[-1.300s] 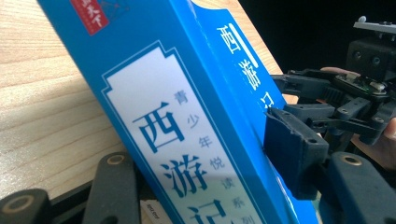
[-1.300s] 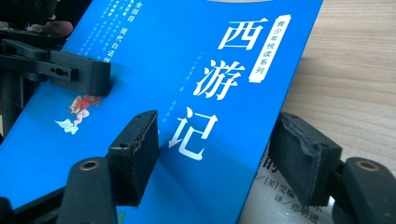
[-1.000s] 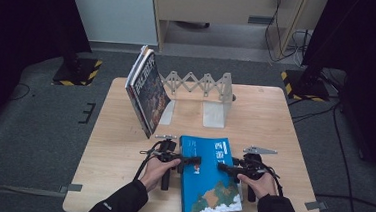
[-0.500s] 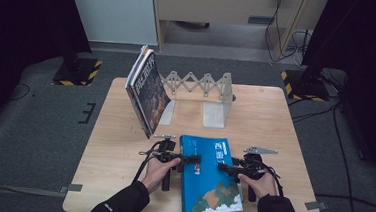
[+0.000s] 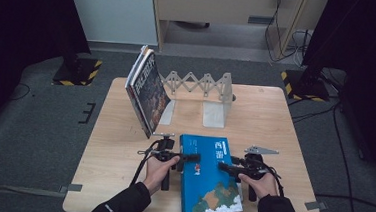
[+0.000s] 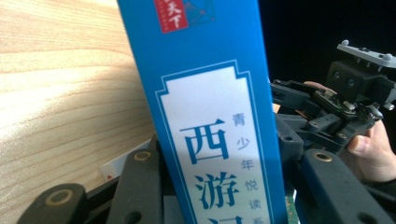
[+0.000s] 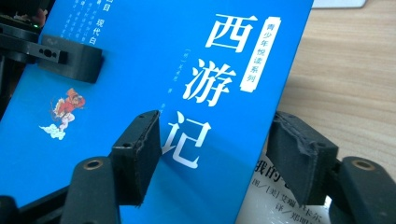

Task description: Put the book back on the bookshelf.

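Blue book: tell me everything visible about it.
The book is a glossy blue paperback with a white Chinese title, a small red figure on the cover and a green and white landscape at its near end. Its spine carries a white title panel. It lies closed, cover up, on the table near the front edge. The left claw straddles the spine, its jaws just closing; the right claw clamps the opposite edge.

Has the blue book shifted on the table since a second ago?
No. The blue book lies in the same spot, just as far from the bookend rack, with both grippers at its edges.
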{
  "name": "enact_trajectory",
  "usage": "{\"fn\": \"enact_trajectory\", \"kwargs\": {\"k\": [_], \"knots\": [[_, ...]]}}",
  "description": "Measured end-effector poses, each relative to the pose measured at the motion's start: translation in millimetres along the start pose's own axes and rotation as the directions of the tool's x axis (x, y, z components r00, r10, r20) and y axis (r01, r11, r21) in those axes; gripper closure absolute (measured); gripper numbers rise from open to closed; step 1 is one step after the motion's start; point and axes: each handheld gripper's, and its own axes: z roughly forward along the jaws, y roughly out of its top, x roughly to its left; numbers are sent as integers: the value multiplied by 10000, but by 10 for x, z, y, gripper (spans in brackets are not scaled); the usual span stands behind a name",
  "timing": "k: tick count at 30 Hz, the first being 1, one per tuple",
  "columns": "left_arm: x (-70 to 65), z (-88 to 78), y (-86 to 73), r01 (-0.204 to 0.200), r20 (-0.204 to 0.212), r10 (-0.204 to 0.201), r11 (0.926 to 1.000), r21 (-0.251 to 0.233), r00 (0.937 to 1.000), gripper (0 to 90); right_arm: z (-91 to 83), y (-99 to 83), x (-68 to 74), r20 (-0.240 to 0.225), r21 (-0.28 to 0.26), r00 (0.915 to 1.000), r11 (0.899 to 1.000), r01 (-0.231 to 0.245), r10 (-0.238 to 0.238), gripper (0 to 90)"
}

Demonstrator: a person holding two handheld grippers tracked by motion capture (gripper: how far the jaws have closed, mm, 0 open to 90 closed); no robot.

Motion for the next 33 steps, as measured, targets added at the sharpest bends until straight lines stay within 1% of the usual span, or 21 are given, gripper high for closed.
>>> {"fn": "enact_trajectory", "kwargs": {"k": [3, 4, 7, 12, 13, 14, 17, 20, 23, 24, 25, 26, 27, 29, 33], "knots": [[-34, -31, 26, -71, 81, 71, 10000, 36, 9999, 575, -19, 8, 0, -44, -131, 10000, 9999, -24, 23, 349], [-43, -41, 35, -142, 141, 141, 9999, 13, 9998, 579, -29, 14, -4, -69, -217, 10000, 9998, -40, 38, 348], [-86, -76, 61, -164, 186, 164, 9999, 33, 9997, 589, -69, 34, -22, 7, -534, 10000, 9985, -75, 76, 336], [-167, -146, 119, -463, 335, 462, 9989, 28, 9984, 606, -162, 58, -84, 296, -1104, 9992, 9936, -248, 282, 331], [-180, -162, 134, -639, 340, 636, 9979, 71, 9974, 608, -180, 63, -97, 333, -1215, 9989, 9922, -290, 333, 328], [-199, -174, 142, -699, 347, 697, 9975, 59, 9970, 609, -199, 67, -110, 362, -1317, 9986, 9907, -332, 383, 329], [-237, -207, 168, -861, 341, 859, 9963, 65, 9957, 611, -252, 76, -141, 491, -1609, 9976, 9861, -411, 496, 328], [-268, -236, 190, -951, 370, 948, 9954, 77, 9948, 612, -296, 79, -180, 783, -1820, 9957, 9827, -354, 504, 317], [-319, -276, 219, -1189, 410, 1185, 9929, 61, 9921, 613, -335, 71, -222, 1198, -1841, 9914, 9824, -306, 533, 314], [-344, -290, 226, -1184, 490, 1180, 9929, 63, 9918, 614, -344, 66, -235, 1331, -1804, 9892, 9829, -370, 616, 313], [-360, -310, 237, -1373, 430, 1370, 9905, 52, 9896, 614, -351, 59, -256, 1473, -1768, 9875, 9838, -295, 561, 312], [-391, -319, 243, -1347, 545, 1343, 9909, 36, 9894, 614, -357, 54, -273, 1582, -1700, 9859, 9851, -273, 546, 312], [-413, -335, 252, -1448, 573, 1444, 9895, 30, 9879, 614, -363, 49, -287, 1709, -1666, 9834, 9855, -316, 604, 313], [-465, -360, 268, -1540, 673, 1539, 9881, -45, 9858, 614, -379, 42, -314, 1895, -1606, 9802, 9866, -273, 579, 315], [-547, -417, 299, -1746, 854, 1753, 9845, -158, 9808, 614, -412, 40, -345, 2067, -1687, 9761, 9852, -319, 670, 314]]}}
